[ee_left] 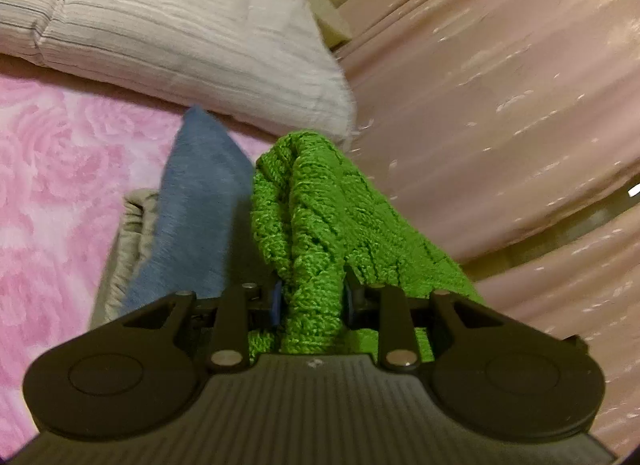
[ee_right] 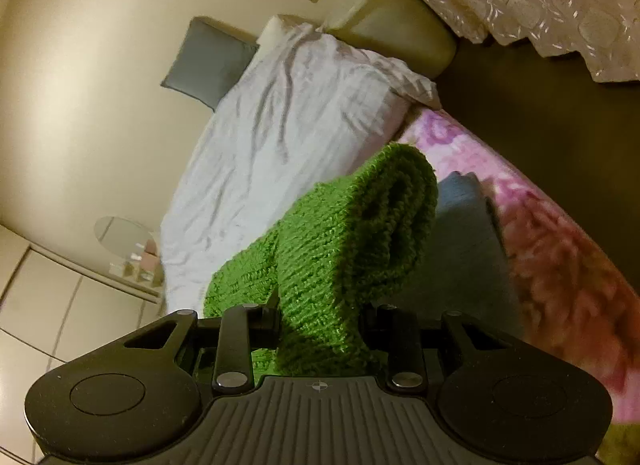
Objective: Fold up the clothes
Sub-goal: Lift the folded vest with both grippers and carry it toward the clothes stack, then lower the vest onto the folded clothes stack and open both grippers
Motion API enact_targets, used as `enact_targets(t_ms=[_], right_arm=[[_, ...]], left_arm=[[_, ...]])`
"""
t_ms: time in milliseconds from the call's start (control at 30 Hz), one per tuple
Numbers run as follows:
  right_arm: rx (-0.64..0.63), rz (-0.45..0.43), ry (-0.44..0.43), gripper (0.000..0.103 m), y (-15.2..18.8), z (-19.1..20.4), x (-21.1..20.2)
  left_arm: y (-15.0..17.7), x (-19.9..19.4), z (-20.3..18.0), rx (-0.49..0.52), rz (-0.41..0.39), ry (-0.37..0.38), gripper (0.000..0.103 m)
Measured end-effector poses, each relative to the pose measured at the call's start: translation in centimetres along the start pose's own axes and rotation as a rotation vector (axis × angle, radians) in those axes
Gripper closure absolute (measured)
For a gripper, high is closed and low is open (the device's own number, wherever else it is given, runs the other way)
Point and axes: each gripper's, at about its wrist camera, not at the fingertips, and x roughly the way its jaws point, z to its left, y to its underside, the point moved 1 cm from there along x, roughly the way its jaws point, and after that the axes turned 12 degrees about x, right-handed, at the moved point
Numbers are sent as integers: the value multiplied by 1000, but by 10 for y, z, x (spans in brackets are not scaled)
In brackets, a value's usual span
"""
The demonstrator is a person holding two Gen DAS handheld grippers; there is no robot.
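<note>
A bright green knitted garment (ee_left: 320, 217) is folded into a thick bundle and lifted above the bed. My left gripper (ee_left: 312, 301) is shut on one end of it, the knit bunched between the blue pads. My right gripper (ee_right: 320, 321) is shut on the same green garment (ee_right: 352, 233), whose rolled fold faces the camera. A folded blue garment (ee_left: 196, 217) lies on the pink floral blanket (ee_left: 60, 169) just left of the green one; it also shows in the right wrist view (ee_right: 460, 249). A folded beige piece (ee_left: 128, 233) lies under the blue one.
A white striped duvet (ee_left: 168, 25) is heaped at the head of the bed, also seen in the right wrist view (ee_right: 288, 137). Pink curtains (ee_left: 500, 85) hang at the right. A grey pillow (ee_right: 208, 57) and a padded headboard (ee_right: 396, 33) stand against the wall.
</note>
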Motion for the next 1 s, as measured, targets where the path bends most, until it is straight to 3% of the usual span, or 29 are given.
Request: enact_targets(t_ms=[67,100,133,167,233,333,400,467,567,700,833,1000], right_arm=[[-6,-4,77,66,-6,-12,14],[-16,-18,145,54,-6,-16,18],[-25,-32,213,50,-6,-20,22],[-49,-55,249,43,-5,-21,21],[-129,-101,271,41,-1,-8,20],[-257,-170,300,41,4,13,20],[-341,-215,319,41,8,28,20],[-426,-260,337,41,11,43,20],[-545,-308,371,68,18,62,27],[-571,-233,461,69,24,43,70],[-633,-216,497,69,31,28,89],[-602,-236,433,68,47,42,44]], left_arm=[[1,12,8,16,24,-51,73],[2,10,12,13,26,-75,71],[2,8,16,11,28,-99,69],[2,5,20,9,27,-118,66],[-5,-11,21,31,-8,-140,66],[-18,-36,10,117,-92,-188,71],[-27,-38,-6,180,-114,-186,86],[-31,-26,-25,269,-110,-181,89],[-26,3,-51,408,-75,-216,96],[-7,48,-52,524,2,-298,102],[-4,61,-47,533,16,-308,100],[0,20,-57,495,-17,-298,102]])
